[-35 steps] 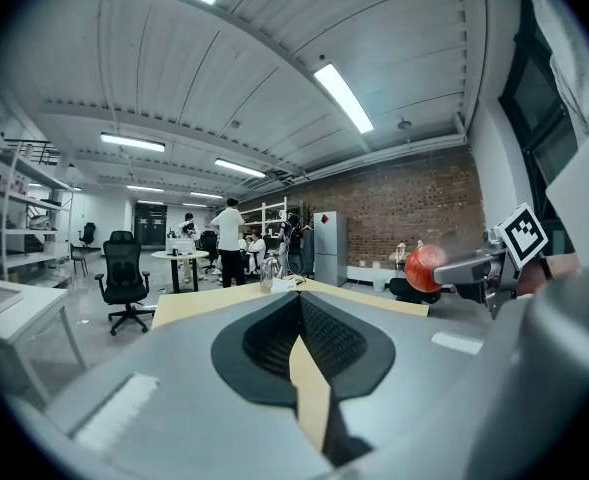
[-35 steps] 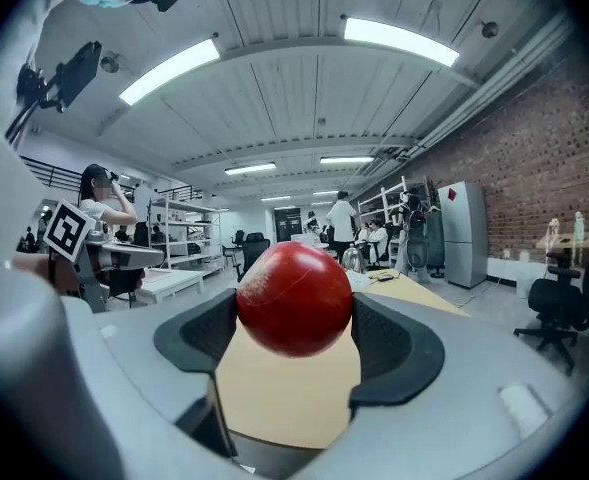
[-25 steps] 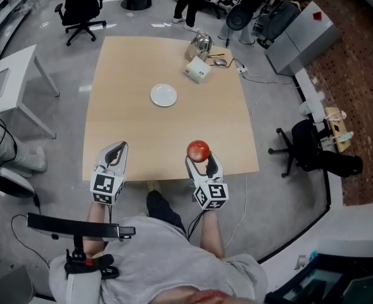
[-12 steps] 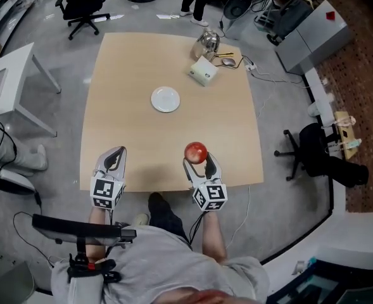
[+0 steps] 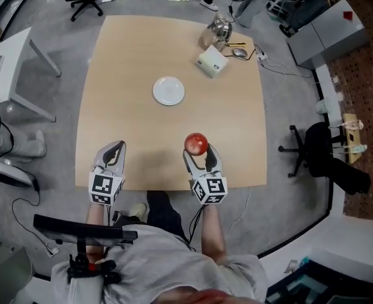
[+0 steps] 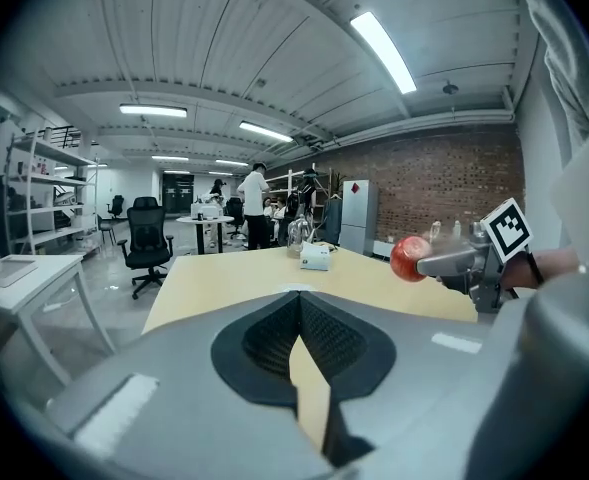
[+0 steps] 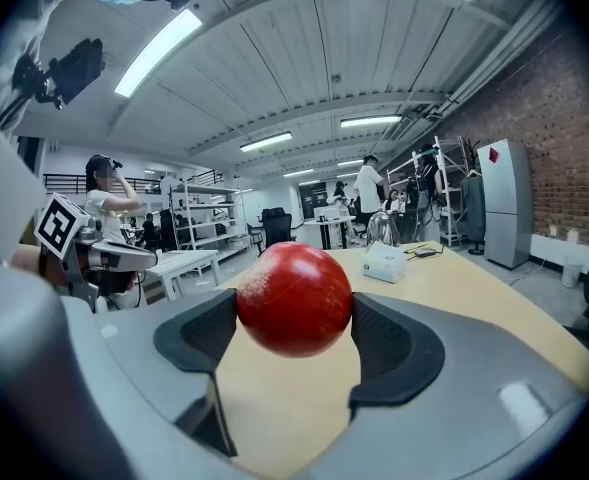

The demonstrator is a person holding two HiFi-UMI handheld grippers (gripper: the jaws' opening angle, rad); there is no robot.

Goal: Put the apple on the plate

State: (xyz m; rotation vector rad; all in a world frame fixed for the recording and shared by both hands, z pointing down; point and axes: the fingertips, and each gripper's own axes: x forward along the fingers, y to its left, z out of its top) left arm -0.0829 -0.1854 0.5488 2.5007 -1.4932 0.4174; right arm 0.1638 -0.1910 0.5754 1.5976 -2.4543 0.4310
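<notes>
The right gripper (image 5: 198, 152) has its jaws clamped on the round red apple (image 5: 196, 142) over the light wooden table (image 5: 135, 49). The small round white plate (image 5: 168, 90) lies well beyond. The left gripper (image 5: 113, 151) has its jaws together, empty.

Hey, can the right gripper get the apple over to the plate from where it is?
Probably yes: the right gripper grips the apple, and bare table lies between it and the plate.

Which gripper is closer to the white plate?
Right. The right gripper, gripping the apple, is short of the plate, slightly right; the left gripper lies farther to its left.
</notes>
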